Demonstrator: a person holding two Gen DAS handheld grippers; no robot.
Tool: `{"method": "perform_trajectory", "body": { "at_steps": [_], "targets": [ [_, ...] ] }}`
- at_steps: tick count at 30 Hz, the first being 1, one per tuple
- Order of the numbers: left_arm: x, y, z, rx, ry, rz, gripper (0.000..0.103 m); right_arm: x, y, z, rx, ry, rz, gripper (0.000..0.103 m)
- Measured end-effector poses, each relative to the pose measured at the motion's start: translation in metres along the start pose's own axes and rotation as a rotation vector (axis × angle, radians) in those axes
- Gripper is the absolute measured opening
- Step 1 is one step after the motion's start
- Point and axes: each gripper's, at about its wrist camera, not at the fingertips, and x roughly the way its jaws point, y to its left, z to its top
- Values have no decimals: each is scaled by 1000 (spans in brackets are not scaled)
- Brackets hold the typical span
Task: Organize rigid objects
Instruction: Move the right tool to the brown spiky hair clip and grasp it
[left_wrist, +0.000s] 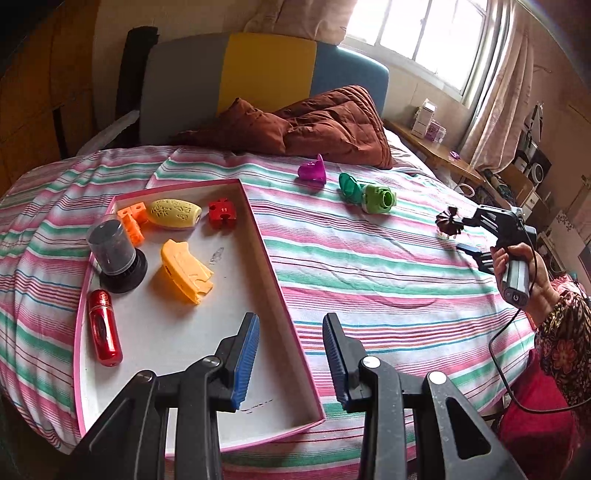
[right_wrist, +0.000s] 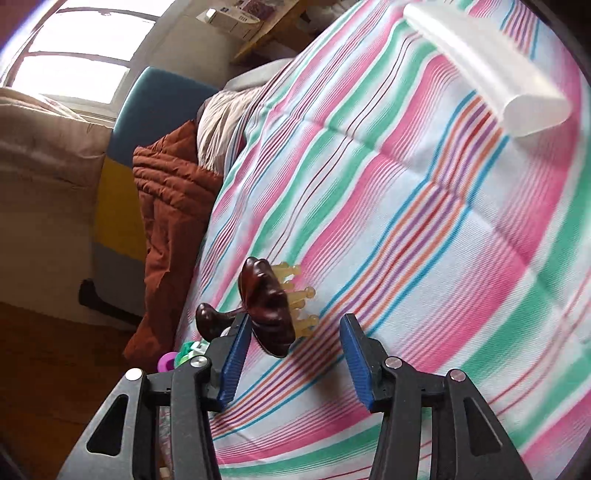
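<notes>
Across the whole striped bedspread (left_wrist: 369, 266) stuff is lying scattered, with a rust-brown quilt (left_wrist: 332, 125) bunched up at the head end. Toward the left edge of the bed the pink-rimmed white box lid (left_wrist: 280, 295) is sitting flat and holding the sorted things: a dark clear-domed canister (left_wrist: 114, 251) near its left wall, a yellow-orange plastic piece (left_wrist: 184, 269) in the middle, a pale yellow oval (left_wrist: 173, 214) up at the far end with an orange block (left_wrist: 133, 221) touching its left side and a red notched block (left_wrist: 222, 213) just right of it, and a shiny red tube (left_wrist: 104, 328) lying along the left wall.

Outside the lid, toward the head of the bed, a green toy (left_wrist: 365, 192) and a purple piece (left_wrist: 313, 170) are lying close together.

The left gripper (left_wrist: 291, 360) is hovering over the lid's near right corner, jaws spread wide with nothing between them. The right gripper (right_wrist: 291, 354) is near the bed's right edge, also spread; the dark brown massage brush (right_wrist: 266, 306) with amber prongs is sitting right at its left finger (right_wrist: 232, 354), but I can't tell whether they're touching.
</notes>
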Motion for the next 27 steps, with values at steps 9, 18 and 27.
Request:
{"method": "perform_trajectory", "body": {
  "at_steps": [9, 18, 27],
  "targets": [
    [5, -7, -1, 5, 14, -5, 35, -42, 30, -25, -444, -203, -245, 52],
    [1, -26, 8, 56, -1, -9, 35, 5, 76, -16, -751, -252, -372, 43],
    [24, -64, 44, 114, 3, -64, 35, 1, 66, -21, -741, -252, -311, 23]
  ]
}}
